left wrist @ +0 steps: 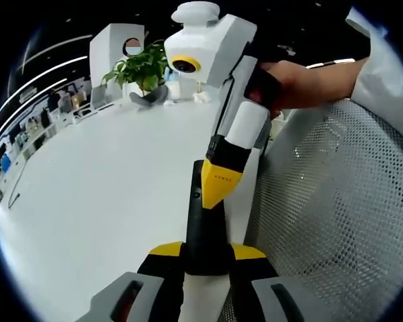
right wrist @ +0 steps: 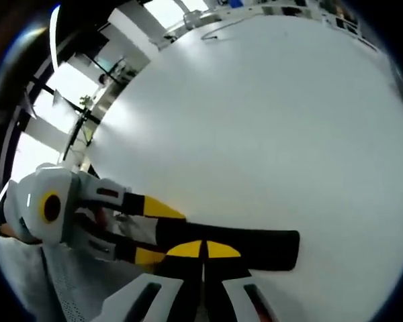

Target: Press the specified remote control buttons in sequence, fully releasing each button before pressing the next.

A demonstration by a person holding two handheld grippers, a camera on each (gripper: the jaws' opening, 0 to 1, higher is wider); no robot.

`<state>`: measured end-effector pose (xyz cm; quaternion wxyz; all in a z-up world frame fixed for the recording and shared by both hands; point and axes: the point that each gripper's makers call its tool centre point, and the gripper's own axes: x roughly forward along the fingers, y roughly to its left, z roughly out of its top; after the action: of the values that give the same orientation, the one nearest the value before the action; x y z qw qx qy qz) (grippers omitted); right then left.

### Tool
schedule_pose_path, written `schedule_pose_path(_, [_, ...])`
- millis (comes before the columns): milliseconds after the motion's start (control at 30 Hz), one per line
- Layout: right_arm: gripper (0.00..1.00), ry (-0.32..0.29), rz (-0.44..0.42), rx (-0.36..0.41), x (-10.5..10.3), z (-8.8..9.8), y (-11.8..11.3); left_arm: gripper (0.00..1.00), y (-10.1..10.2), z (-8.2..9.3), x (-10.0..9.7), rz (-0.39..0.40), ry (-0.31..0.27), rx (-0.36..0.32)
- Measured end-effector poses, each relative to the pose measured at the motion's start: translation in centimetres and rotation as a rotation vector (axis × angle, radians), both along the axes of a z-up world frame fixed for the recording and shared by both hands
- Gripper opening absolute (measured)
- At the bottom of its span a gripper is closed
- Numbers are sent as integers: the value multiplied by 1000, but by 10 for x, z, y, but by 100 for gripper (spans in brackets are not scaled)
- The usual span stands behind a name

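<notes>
A long black remote control (left wrist: 203,228) lies between my left gripper's (left wrist: 205,252) yellow-tipped jaws, which are shut on its near end, holding it over the white table (left wrist: 107,174). My right gripper (left wrist: 220,181), held by a person's hand (left wrist: 292,84), comes down from the upper right with its jaws shut. Its yellow tip rests on the remote's far half. In the right gripper view the right gripper (right wrist: 203,249) has its tips closed together on the top face of the remote (right wrist: 262,247), and the left gripper (right wrist: 156,232) clamps the remote's left end. The buttons are not visible.
A grey mesh chair back (left wrist: 336,201) stands close on the right, at the table's edge. A potted plant (left wrist: 142,67) and small items sit at the table's far end. A thin cable (left wrist: 13,191) lies at the left. Broad bare tabletop (right wrist: 255,121) stretches beyond the remote.
</notes>
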<state>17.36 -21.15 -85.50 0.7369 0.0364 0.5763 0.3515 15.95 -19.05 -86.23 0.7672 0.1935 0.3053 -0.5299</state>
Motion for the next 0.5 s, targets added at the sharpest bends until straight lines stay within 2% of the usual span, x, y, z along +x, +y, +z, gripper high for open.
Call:
schedule_pose_path(133, [0,19,-14,13,1,0,-1,25,0,0,0,0,0,-1])
schedule_pose_path(233, [0,72,-69,39,0,1,-1,25,0,1,0,-2,-3,2])
schedule_pose_path(500, [0,85,-78,36,0,1,-1,25,0,0,0,-8,-8,6])
